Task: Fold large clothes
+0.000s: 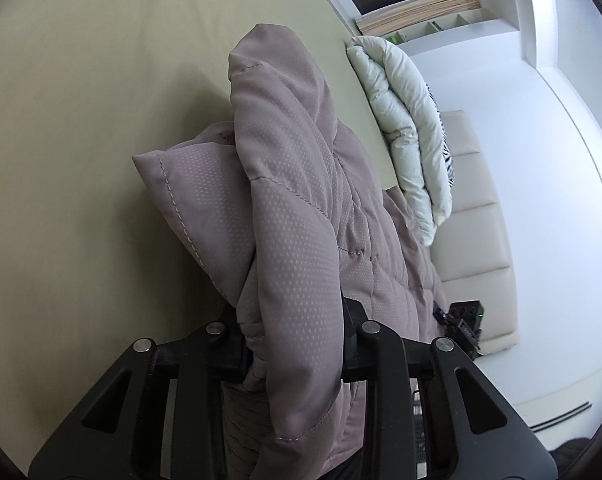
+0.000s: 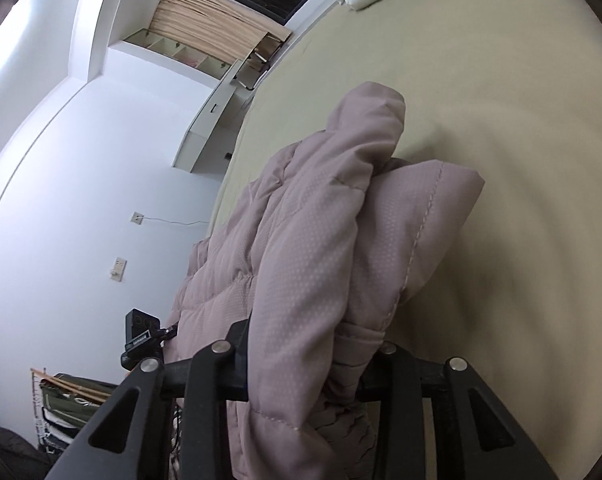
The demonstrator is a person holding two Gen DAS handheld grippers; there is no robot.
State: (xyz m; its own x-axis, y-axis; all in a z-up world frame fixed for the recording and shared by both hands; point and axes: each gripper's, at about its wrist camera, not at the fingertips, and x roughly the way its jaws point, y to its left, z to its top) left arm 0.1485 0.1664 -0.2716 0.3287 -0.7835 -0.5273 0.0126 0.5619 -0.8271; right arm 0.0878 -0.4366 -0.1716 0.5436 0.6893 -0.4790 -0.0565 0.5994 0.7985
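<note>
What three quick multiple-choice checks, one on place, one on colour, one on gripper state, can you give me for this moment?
1. Where is the white duvet?
A. on the bed's far side
B. on the floor
C. in the left gripper

2. What colour is the quilted jacket?
A. navy
B. dusty mauve-pink
C. bright green

3. What is the right gripper doing?
A. open, nothing in it
B. clamped on a pillow
C. clamped on the jacket

Answers: 1 A, it lies bunched on the beige bed beyond the jacket; 2 B, both views show that tone; 3 C, jacket fabric fills its jaws.
</note>
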